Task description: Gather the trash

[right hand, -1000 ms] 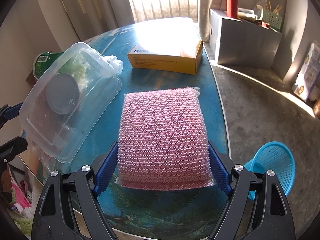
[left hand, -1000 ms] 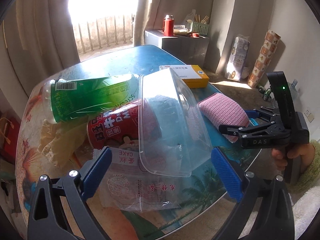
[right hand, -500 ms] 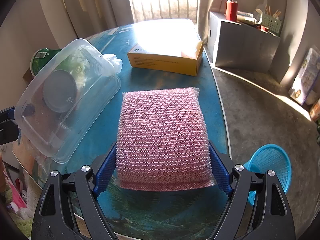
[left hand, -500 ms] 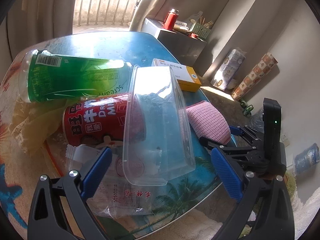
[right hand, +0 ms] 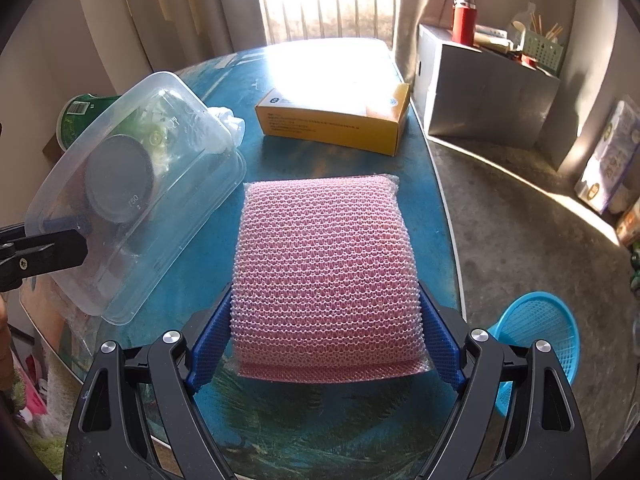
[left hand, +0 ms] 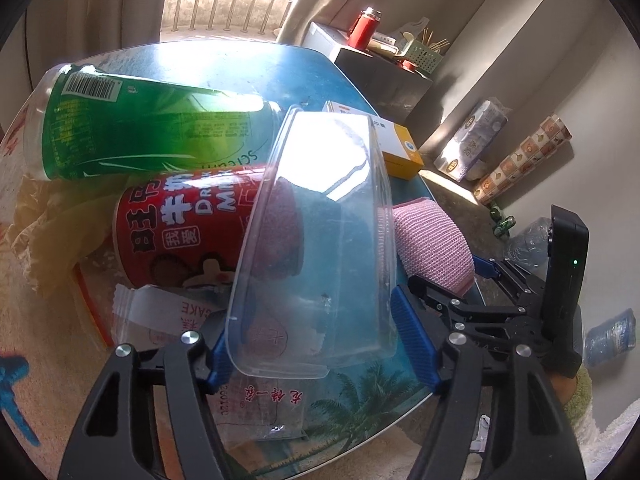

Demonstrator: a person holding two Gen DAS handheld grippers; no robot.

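One clear container (left hand: 320,264), one pink sponge (right hand: 326,280), each gripped.

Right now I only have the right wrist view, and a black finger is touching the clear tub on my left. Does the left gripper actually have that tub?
Observer: Yes. The left gripper has its blue fingers pressed against both sides of the clear tub, near its closest end.
Operator: Is anything lying under the tub?
Observer: A clear cake wrapper lies flat beneath it, reaching toward the near table edge.
Operator: What else is on that side?
Observer: A red can lies on its side just behind the tub, next to the green bottle.
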